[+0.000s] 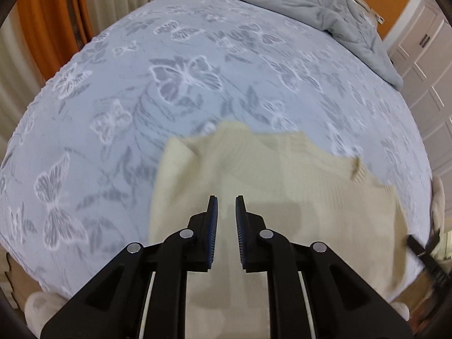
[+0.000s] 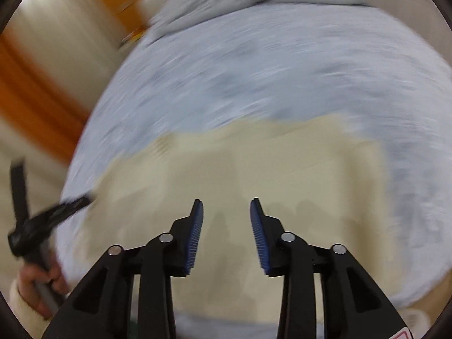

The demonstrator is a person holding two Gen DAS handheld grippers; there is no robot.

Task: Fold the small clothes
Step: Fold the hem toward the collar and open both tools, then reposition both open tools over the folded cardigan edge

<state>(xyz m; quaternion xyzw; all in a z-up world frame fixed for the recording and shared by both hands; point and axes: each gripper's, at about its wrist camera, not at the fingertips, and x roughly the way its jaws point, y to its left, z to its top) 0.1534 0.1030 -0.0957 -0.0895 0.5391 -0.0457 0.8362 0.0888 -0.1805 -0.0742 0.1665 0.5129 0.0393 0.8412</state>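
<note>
A: Currently, the cream sweater [image 1: 282, 175] lies on the bed [image 1: 197, 65], close to the near edge, on the butterfly-print cover. It looks partly folded: one straight fold edge runs down the side nearest the curtains, and a ribbed cuff [image 1: 357, 171] sticks out toward the wardrobe side.

B: Tools?

A: The left gripper [image 1: 226, 206] hangs over the sweater, jaws a narrow gap apart, nothing between the pads; cloth shows through the gap. The right gripper [image 2: 226, 209] is spread wider, also empty, above the same sweater. The right view is heavily smeared, so fine detail of the fabric there cannot be read.

B: Progress?

A: My judgement: early to middle. At least one fold seems laid in, but the outline is uneven and the cuff is loose, so the sleeve needs tucking and the body needs folding over again. The grey duvet [image 1: 310, 8] bunched at the far edge is not part of this.

B: Other garments?

A: None visible on the bed.
</note>
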